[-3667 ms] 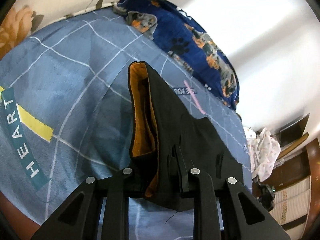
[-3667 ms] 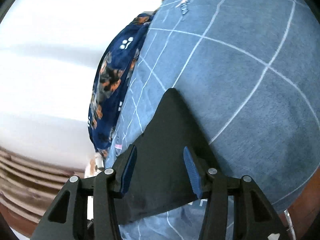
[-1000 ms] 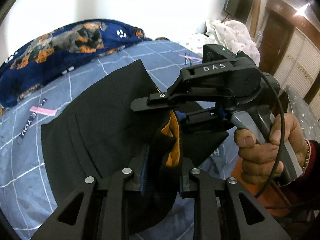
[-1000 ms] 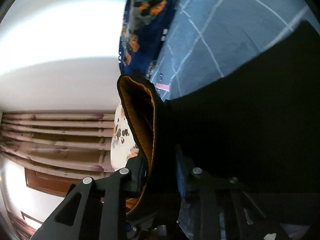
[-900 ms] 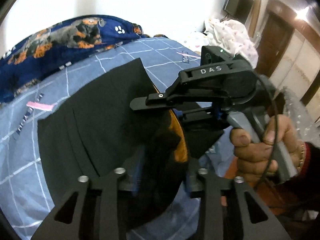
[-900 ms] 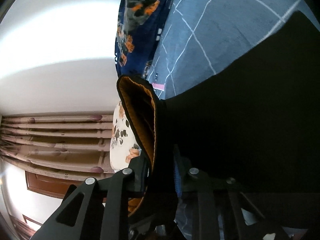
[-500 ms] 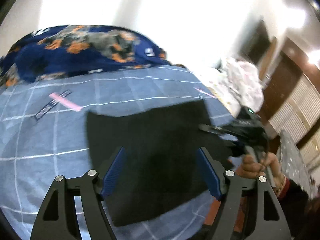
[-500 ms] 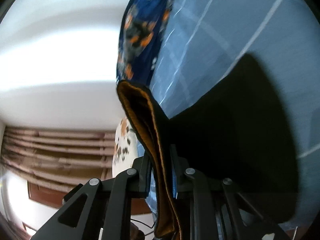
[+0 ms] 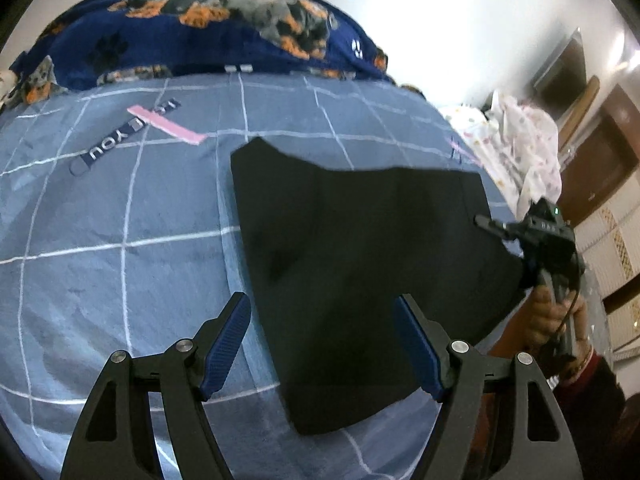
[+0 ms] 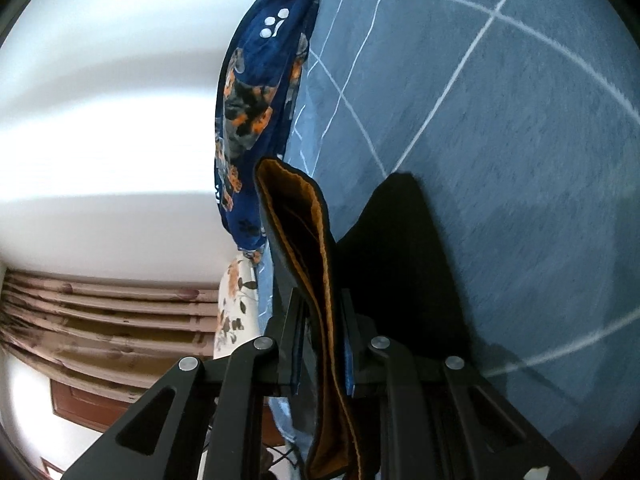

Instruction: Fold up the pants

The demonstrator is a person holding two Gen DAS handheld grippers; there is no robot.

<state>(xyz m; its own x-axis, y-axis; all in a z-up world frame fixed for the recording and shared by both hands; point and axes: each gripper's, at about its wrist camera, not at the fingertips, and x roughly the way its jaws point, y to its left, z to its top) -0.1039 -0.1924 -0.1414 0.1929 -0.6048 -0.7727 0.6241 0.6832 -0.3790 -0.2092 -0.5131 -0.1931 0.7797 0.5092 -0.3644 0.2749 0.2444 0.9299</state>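
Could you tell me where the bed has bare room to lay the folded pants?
The widest bare patch of bedsheet lies left of the black pants, below the pink strip. Another strip runs between the pants and the blue blanket. It is crowded at the right edge, around the right gripper.

The pants [image 9: 360, 272] are matt black cloth with an orange lining [image 10: 320, 280]. The bedsheet [image 9: 120, 220] is soft matt cloth. Ribbed blue pads [image 9: 226, 344] line the left hand-held gripper [image 9: 322, 344], itself matt black plastic.
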